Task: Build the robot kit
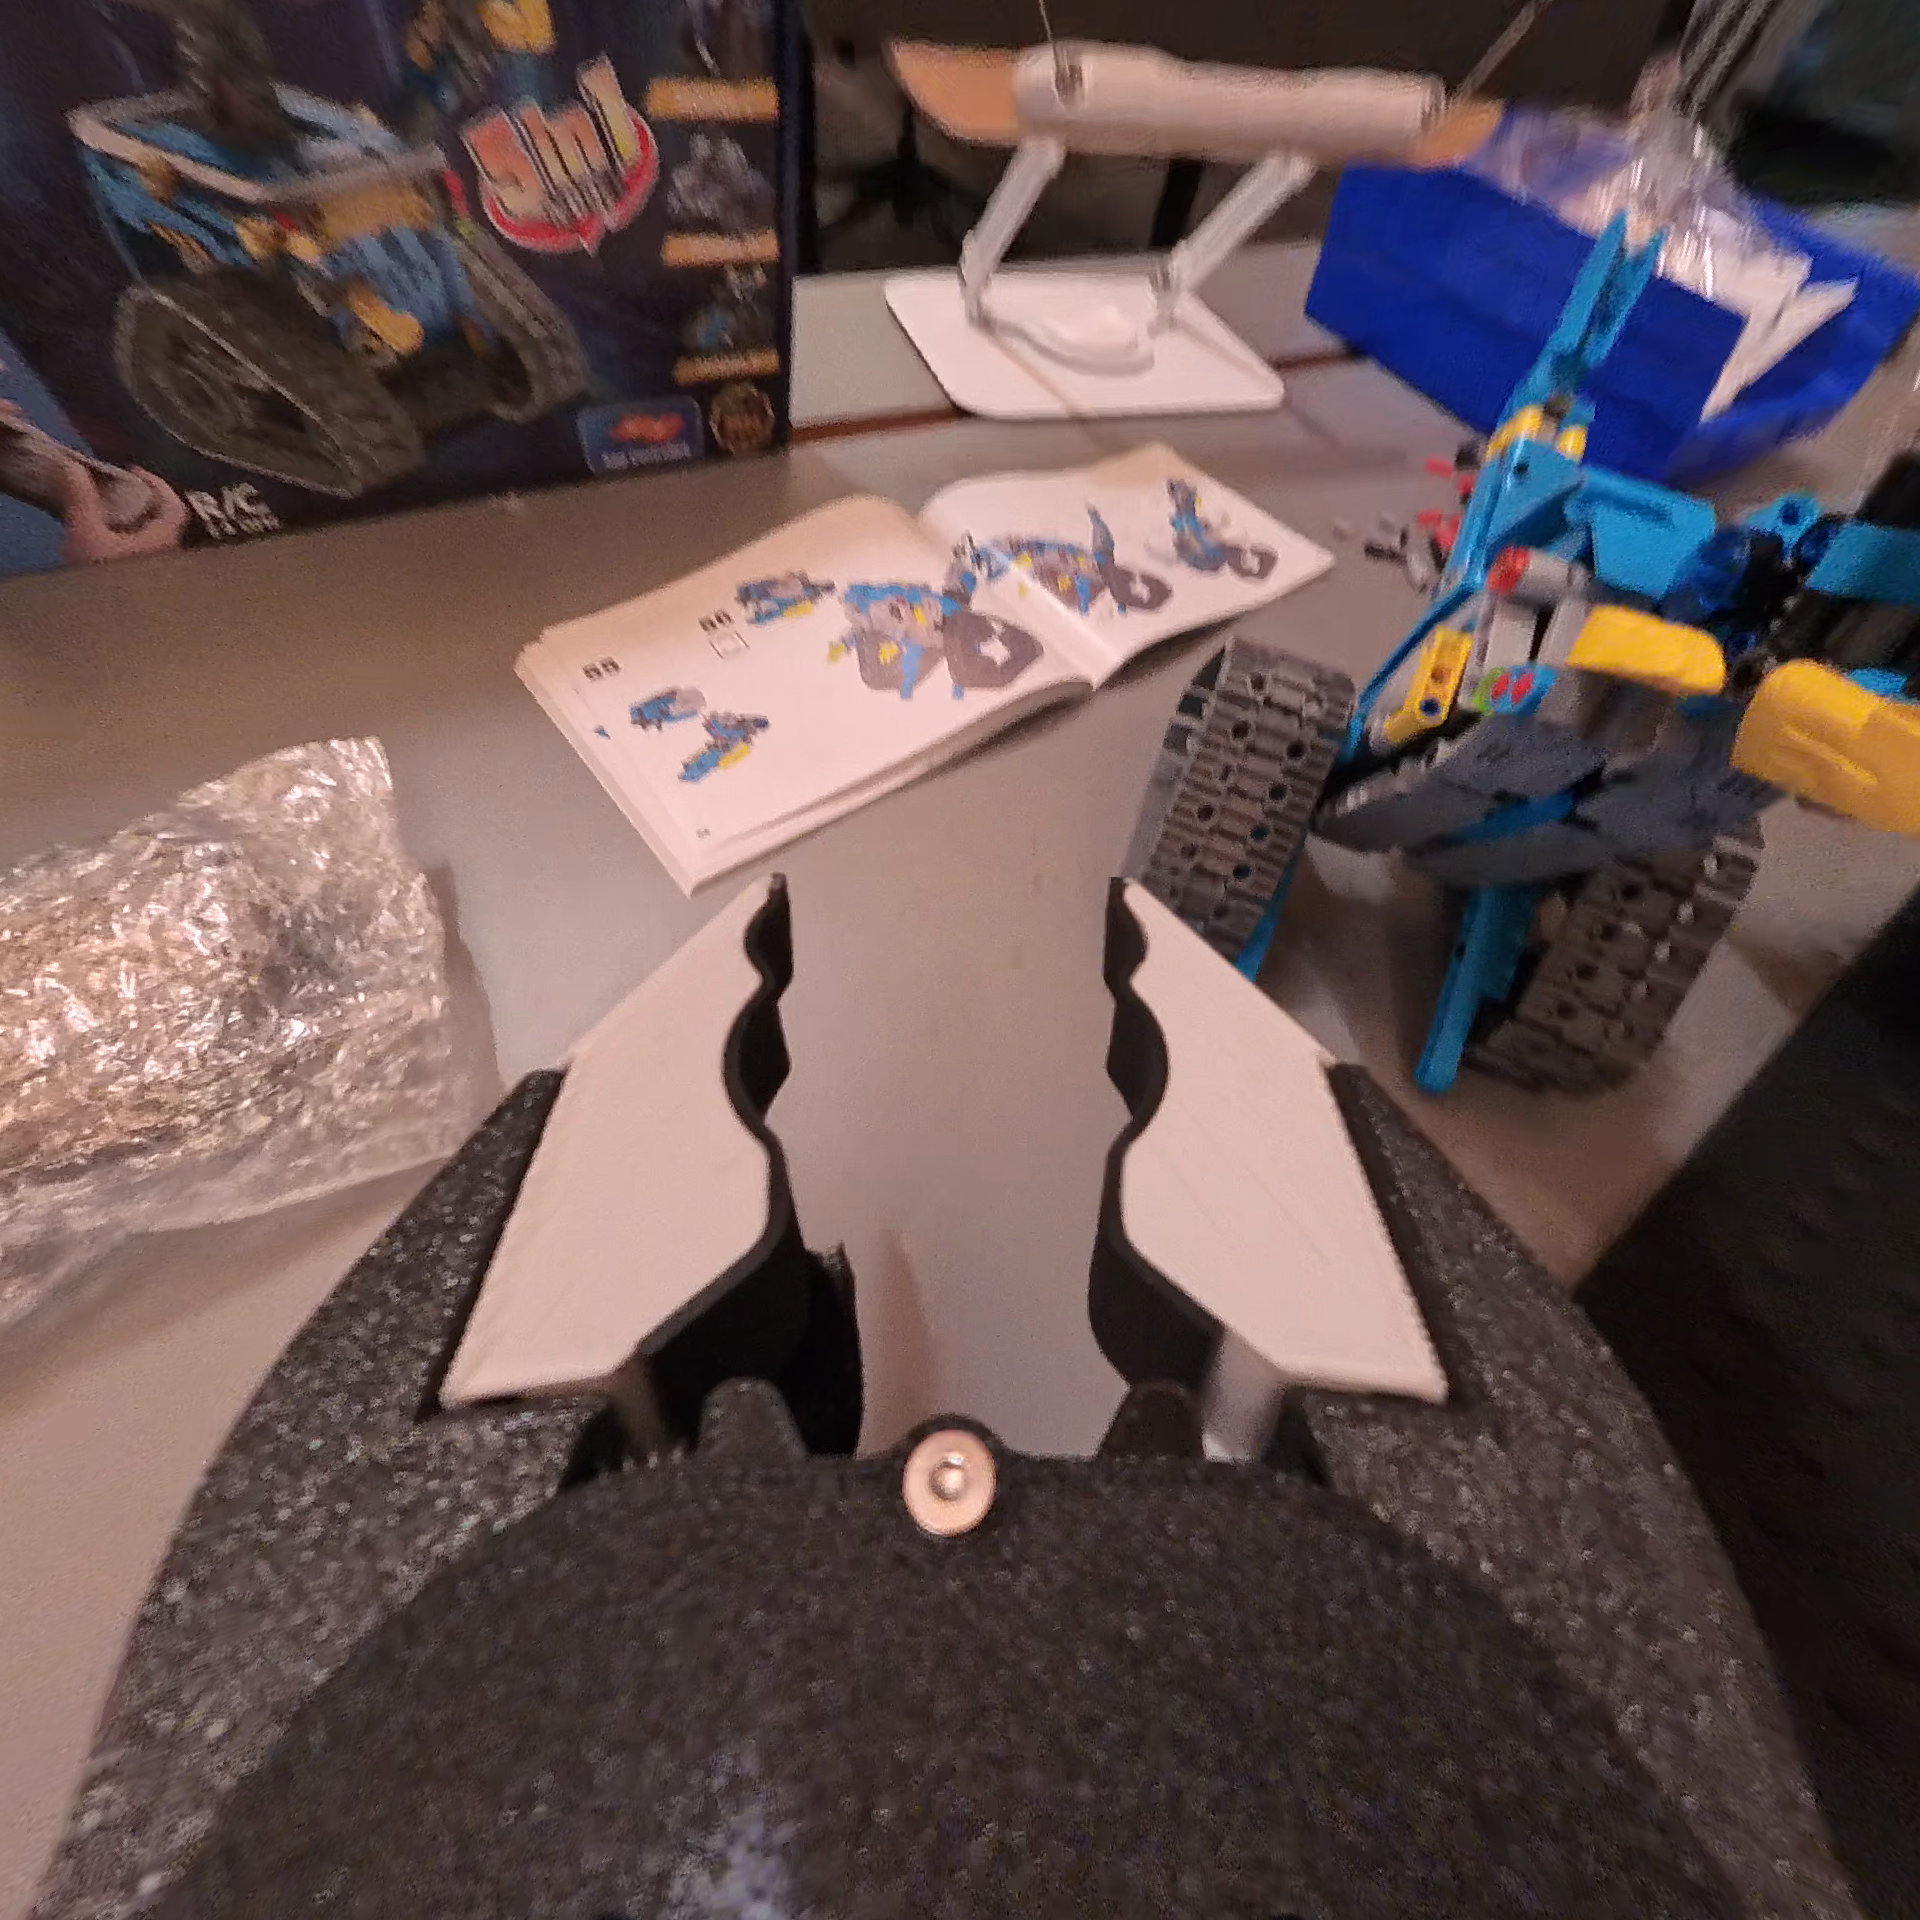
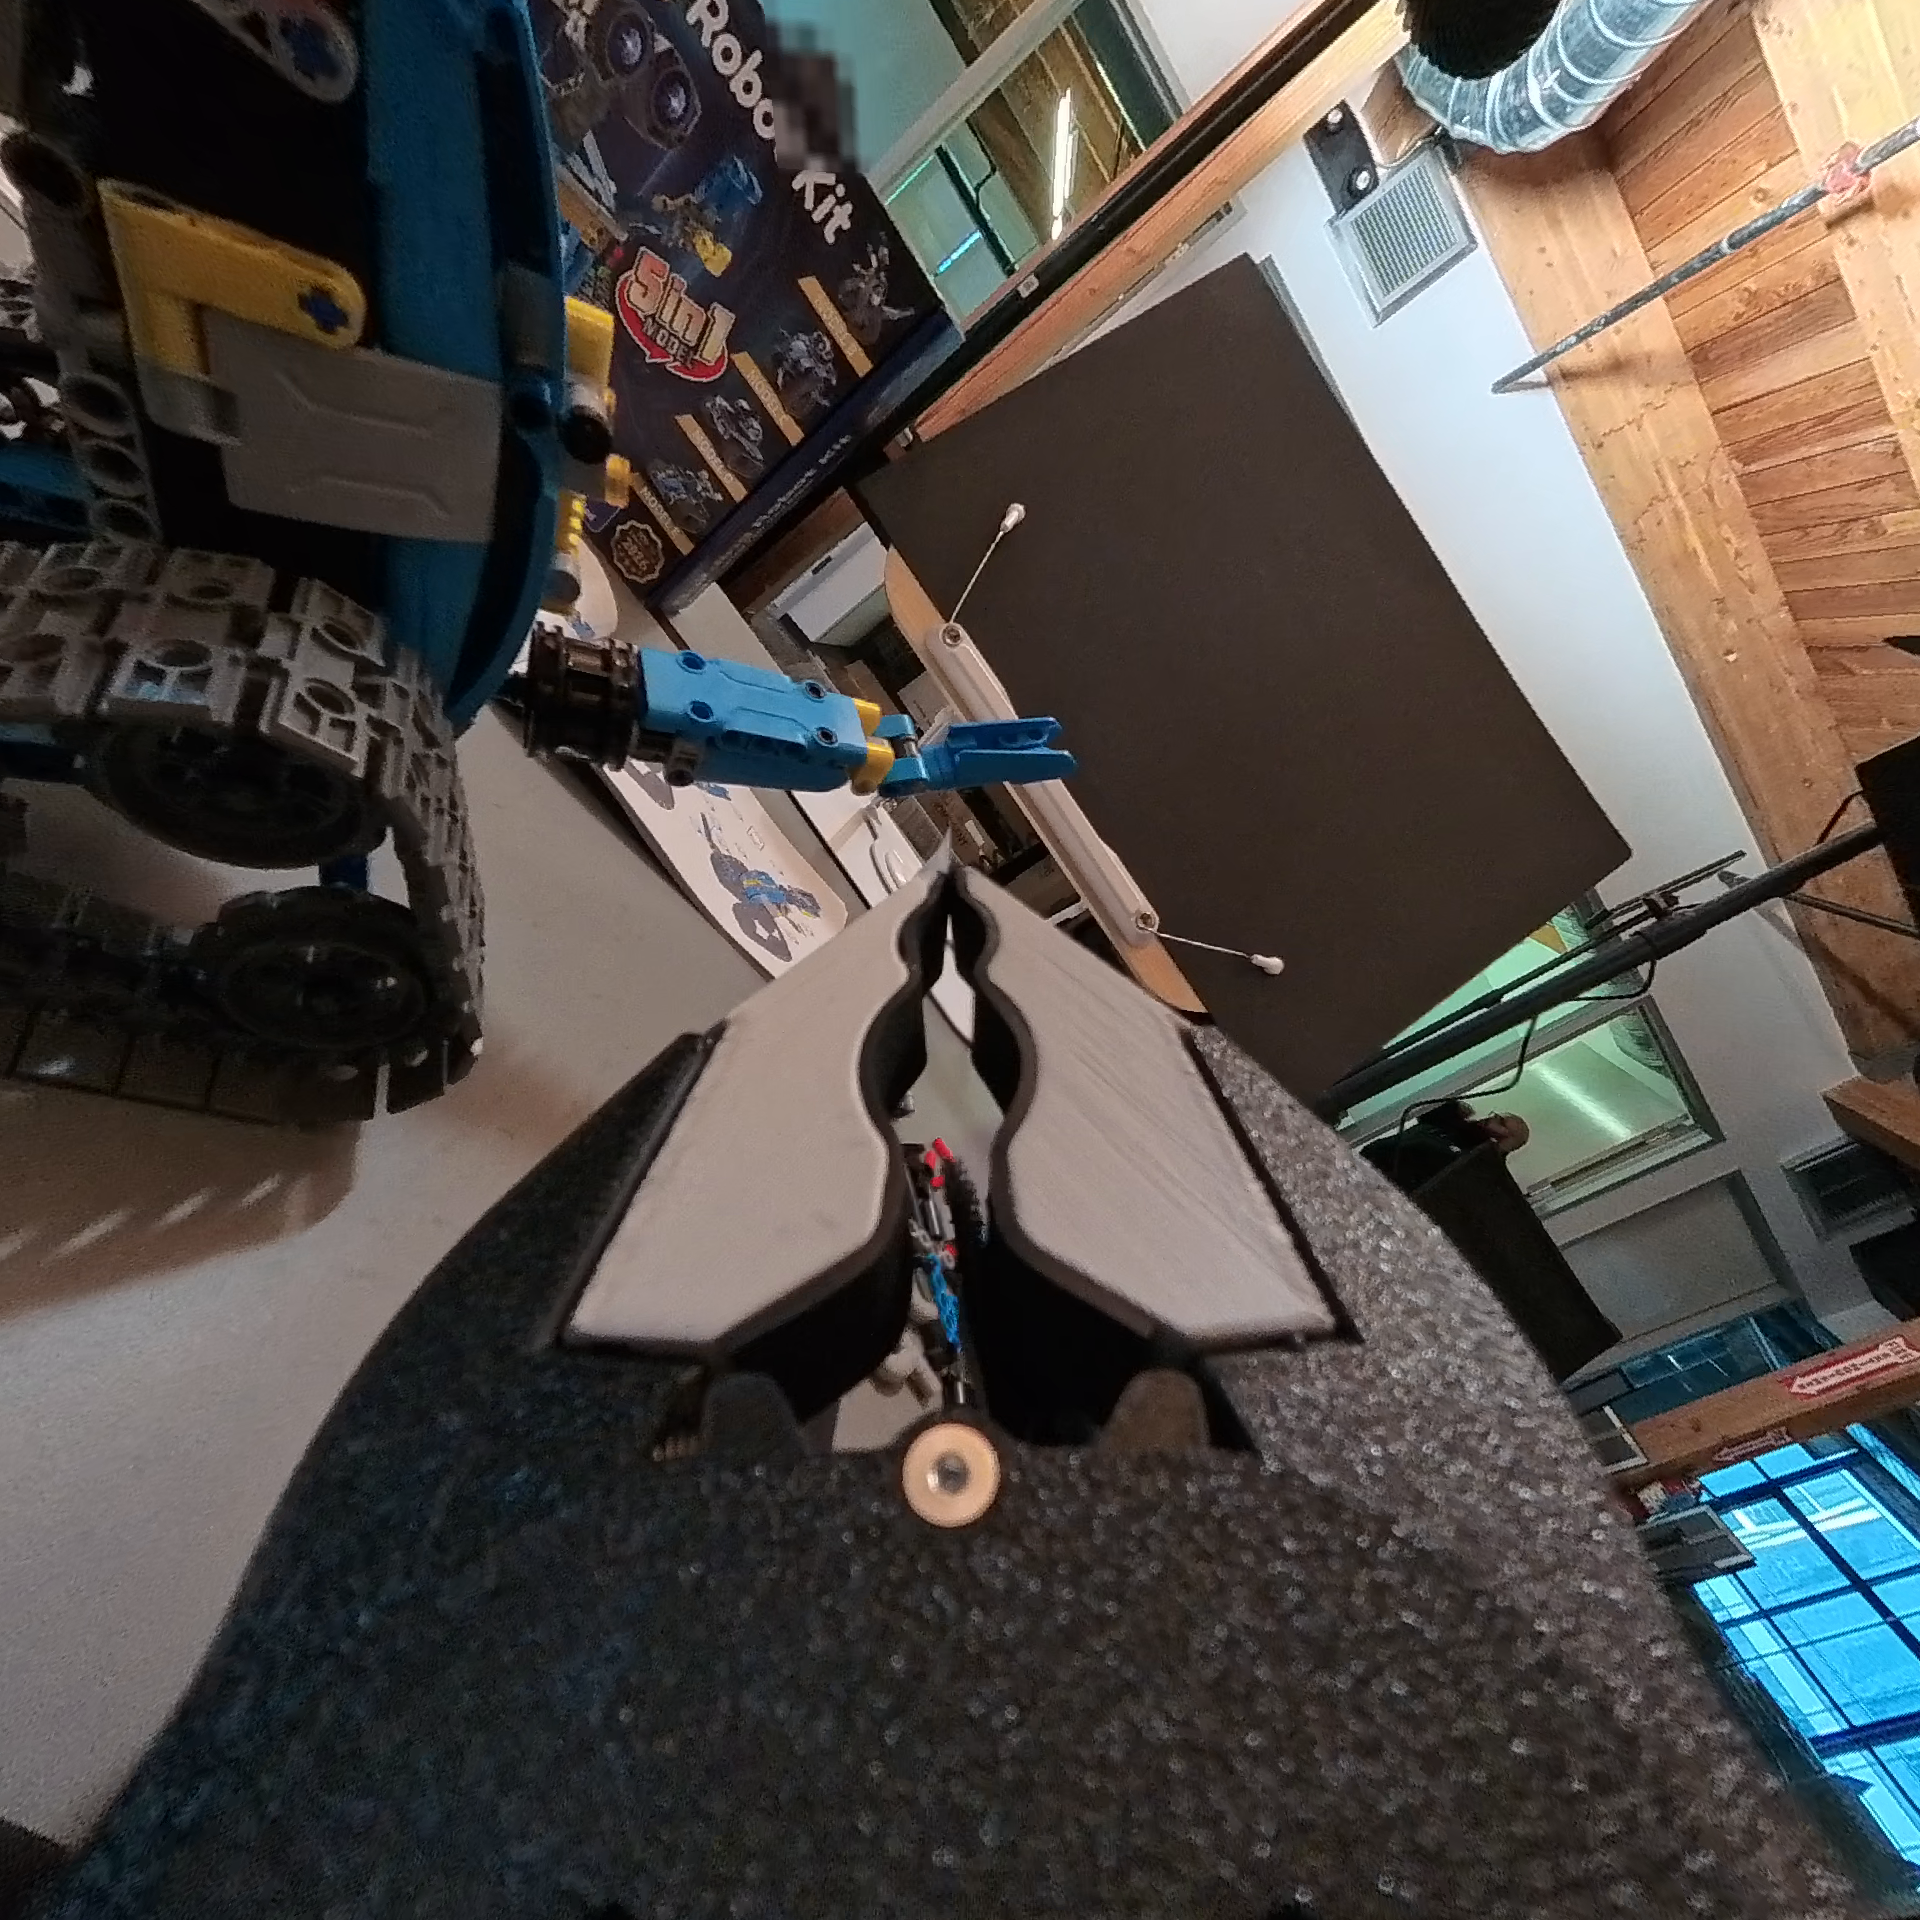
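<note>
My left gripper (image 1: 948,902) is open and empty above the grey table (image 1: 312,665), pointing at an open instruction booklet (image 1: 914,644). A blue, yellow and grey tracked robot model (image 1: 1507,748) stands to its right. In the right wrist view, which is rolled sideways, my right gripper (image 2: 951,885) has its tips closed together. It sits just below the blue claw arm (image 2: 790,727) of the tracked model (image 2: 270,520). Small blue, red and black parts (image 2: 935,1236) show in the gap behind the tips; I cannot tell if they are gripped.
A crinkled clear plastic bag (image 1: 197,987) lies at the left. The dark toy box (image 1: 364,260) stands at the back, with a white stand (image 1: 1091,312) and a blue bin (image 1: 1558,301) beside it. Small loose parts (image 1: 1392,535) lie by the model. My right fingertips sit around 30 cm from my left ones.
</note>
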A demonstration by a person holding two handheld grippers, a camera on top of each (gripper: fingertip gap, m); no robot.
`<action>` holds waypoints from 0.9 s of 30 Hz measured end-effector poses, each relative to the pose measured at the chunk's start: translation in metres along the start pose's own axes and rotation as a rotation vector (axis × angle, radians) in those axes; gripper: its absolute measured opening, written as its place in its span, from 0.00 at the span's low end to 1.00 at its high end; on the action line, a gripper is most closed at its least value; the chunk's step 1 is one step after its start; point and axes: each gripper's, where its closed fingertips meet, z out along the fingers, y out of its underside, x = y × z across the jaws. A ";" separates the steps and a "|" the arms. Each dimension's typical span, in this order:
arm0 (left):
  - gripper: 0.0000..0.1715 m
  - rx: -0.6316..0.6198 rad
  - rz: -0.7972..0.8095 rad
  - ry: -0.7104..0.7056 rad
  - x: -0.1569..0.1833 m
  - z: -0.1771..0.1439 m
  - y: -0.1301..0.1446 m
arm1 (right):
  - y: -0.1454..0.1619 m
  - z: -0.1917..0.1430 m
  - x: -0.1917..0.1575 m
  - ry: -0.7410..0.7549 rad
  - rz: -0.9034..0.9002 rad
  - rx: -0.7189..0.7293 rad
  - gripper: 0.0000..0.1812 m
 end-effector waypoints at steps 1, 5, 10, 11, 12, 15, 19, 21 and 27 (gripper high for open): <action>0.35 0.046 -0.019 -0.003 0.000 0.003 -0.004 | 0.001 0.001 -0.001 -0.005 -0.003 -0.004 0.00; 0.35 0.188 -0.104 0.002 -0.002 0.018 -0.013 | 0.003 0.003 -0.005 -0.018 -0.013 -0.017 0.00; 0.35 0.145 -0.019 -0.005 0.007 0.029 -0.004 | 0.008 0.006 -0.004 -0.015 -0.001 -0.038 0.00; 0.35 0.122 0.003 -0.013 0.008 0.032 0.002 | 0.008 0.007 -0.004 -0.020 0.007 -0.039 0.00; 0.35 0.101 0.015 -0.008 0.009 0.034 0.006 | 0.009 0.007 -0.004 -0.023 0.012 -0.041 0.00; 0.35 0.116 0.020 -0.003 0.007 0.033 0.000 | 0.008 0.007 -0.004 -0.021 0.010 -0.039 0.00; 0.39 0.073 0.069 0.071 0.013 0.028 -0.034 | 0.002 0.004 -0.002 -0.013 0.011 -0.014 0.00; 0.39 0.074 0.157 0.138 0.025 0.021 -0.074 | -0.002 0.001 0.001 -0.002 0.014 0.007 0.00; 0.32 -0.330 0.948 0.332 0.103 0.030 -0.140 | -0.007 -0.013 0.026 0.076 0.029 0.060 0.00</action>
